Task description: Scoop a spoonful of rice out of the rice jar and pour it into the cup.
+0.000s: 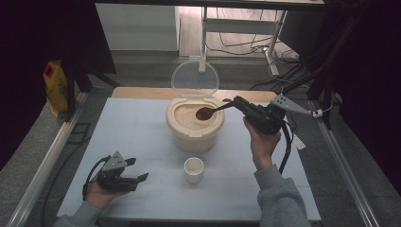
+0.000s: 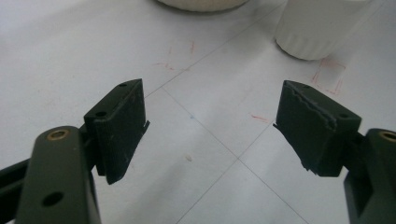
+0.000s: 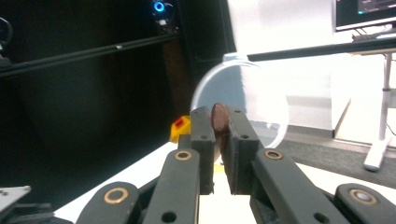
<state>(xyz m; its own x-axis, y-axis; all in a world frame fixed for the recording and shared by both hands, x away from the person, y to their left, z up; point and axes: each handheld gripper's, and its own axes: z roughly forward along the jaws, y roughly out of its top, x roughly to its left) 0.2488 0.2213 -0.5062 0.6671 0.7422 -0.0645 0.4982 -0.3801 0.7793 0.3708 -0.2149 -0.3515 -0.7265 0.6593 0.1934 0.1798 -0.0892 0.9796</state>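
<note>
Over the open rice container point(image 1: 195, 124), lid point(image 1: 195, 78) standing up behind it, my right gripper point(image 1: 239, 102) pinches a wooden spoon point(image 1: 208, 112) by its handle, bowl just above the rice. My left gripper point(image 1: 140, 178) rests in front of the container to its left, jaws spread, empty. The small white cup point(image 1: 194, 169) waits just in front. A tilted spoon, pinched so narrowly, could roll and scatter grains short of that cup.

No text, brand or number can be read: the yellow bag point(image 1: 56, 87) at the far left carries a red label too small to make out, and the far-right monitor point(image 3: 364, 13) is blurred.
</note>
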